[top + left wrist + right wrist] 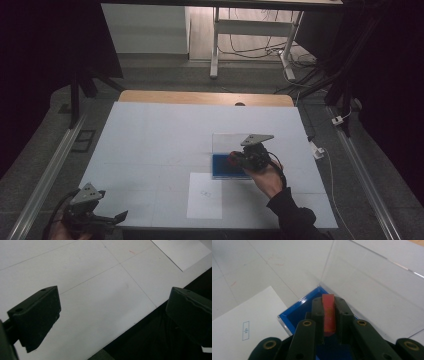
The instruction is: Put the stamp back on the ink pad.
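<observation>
**Ana:** High view first: the right tongs [235, 159] sit over the blue tray [222, 167] on the right half of the desk [150, 135], with the clear lid [227, 142] standing upright just behind.

**Ben:** And the grip?

**Ana:** Right gripper view settles it: the right tongs [329, 307] are clamped tight on a thin red block [329, 315], held on edge, above the blue tray [297, 312]. The clear lid [367, 285] rises as a wall straight ahead and to the right, so room that way is tight.

**Ben:** Where is it open?

**Ana:** Towards the white sheet of paper [205, 195], lying flat just beside the tray's near edge; its small printed mark [245, 330] is close to the tray corner. The whole left half of the desk is bare.

**Ben:** The other hand?

**Ana:** Left tongs [107, 218] hang at the near-left corner, right on the desk edge. In the left gripper view the left tongs [112, 315] stand wide with nothing between them, one jaw over the white top, the other past the rim over the dark drop.
</observation>
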`<state>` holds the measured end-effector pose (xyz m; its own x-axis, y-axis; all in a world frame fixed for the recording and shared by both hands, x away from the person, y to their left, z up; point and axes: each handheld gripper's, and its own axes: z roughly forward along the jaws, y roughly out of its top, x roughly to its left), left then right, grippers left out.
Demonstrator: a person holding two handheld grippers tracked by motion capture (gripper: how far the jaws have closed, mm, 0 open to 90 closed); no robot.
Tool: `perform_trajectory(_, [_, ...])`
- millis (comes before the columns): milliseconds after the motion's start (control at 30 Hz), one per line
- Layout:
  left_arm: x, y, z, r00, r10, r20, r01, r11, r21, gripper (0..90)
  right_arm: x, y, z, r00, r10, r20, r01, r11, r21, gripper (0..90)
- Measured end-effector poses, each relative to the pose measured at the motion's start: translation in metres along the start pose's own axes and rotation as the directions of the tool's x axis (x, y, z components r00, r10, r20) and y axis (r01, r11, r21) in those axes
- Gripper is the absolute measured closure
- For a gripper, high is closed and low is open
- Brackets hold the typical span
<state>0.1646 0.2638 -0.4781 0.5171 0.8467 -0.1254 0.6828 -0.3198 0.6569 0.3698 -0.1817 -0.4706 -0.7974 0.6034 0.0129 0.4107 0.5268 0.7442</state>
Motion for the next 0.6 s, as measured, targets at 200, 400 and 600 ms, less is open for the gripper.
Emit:
perform_trajectory(200, [0.000, 0.000, 0.000, 1.0000, 0.000, 0.002, 0.000, 1.0000, -0.003, 0.0, -0.001, -0.001, 0.007, 0.9997, -0.015, 0.017, 0.014, 0.999, 0.033, 79.7])
perform_trajectory(400, [0.001, 0.000, -0.001, 0.9999, -0.005, 0.010, 0.005, 1.0000, -0.007, 0.0, -0.002, -0.002, 0.013, 0.9995, -0.024, 0.022, 0.023, 0.998, 0.064, 79.8])
perform_trajectory(600, [0.002, -0.001, -0.002, 0.9998, -0.011, 0.017, 0.011, 0.9998, -0.017, 0.0, -0.001, -0.004, 0.017, 0.9992, -0.034, 0.024, 0.031, 0.995, 0.092, 79.7])
